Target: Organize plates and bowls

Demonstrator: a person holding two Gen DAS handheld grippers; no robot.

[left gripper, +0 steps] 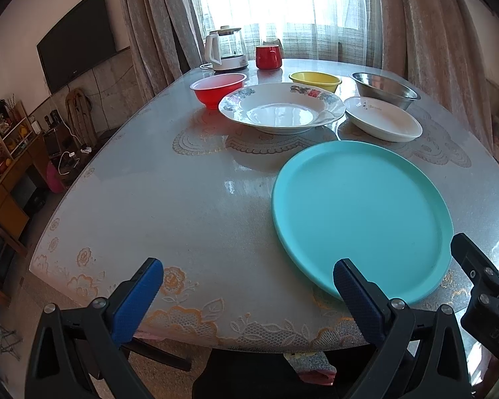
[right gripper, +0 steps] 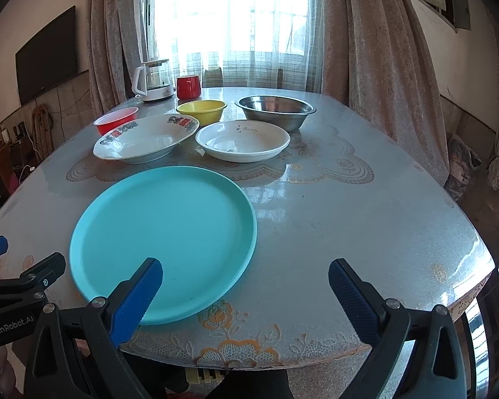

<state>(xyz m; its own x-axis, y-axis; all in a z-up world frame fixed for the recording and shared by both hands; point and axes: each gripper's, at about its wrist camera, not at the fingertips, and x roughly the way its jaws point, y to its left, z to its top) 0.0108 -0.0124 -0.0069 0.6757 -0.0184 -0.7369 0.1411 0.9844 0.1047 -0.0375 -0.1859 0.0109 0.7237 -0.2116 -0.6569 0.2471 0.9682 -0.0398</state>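
I've stacked nothing yet: teal plate (right gripper: 163, 242), bowls spread on the bench (right gripper: 349, 219); left hand-held gripper (left gripper: 248, 294) and right hand-held gripper (right gripper: 246, 294) both gape empty.

Kettle (left gripper: 225, 47), red mug (left gripper: 268, 57), wall television (left gripper: 76, 38).

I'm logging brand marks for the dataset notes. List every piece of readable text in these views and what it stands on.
"GenRobot.AI": on the body of the left hand-held gripper, seen in the right wrist view.
"DAS": partial letters on the body of the right hand-held gripper, seen in the left wrist view.
Small dark print inside the white plate: too small to read.
Red and dark pattern on the rim of the patterned plate: blurred, unreadable.
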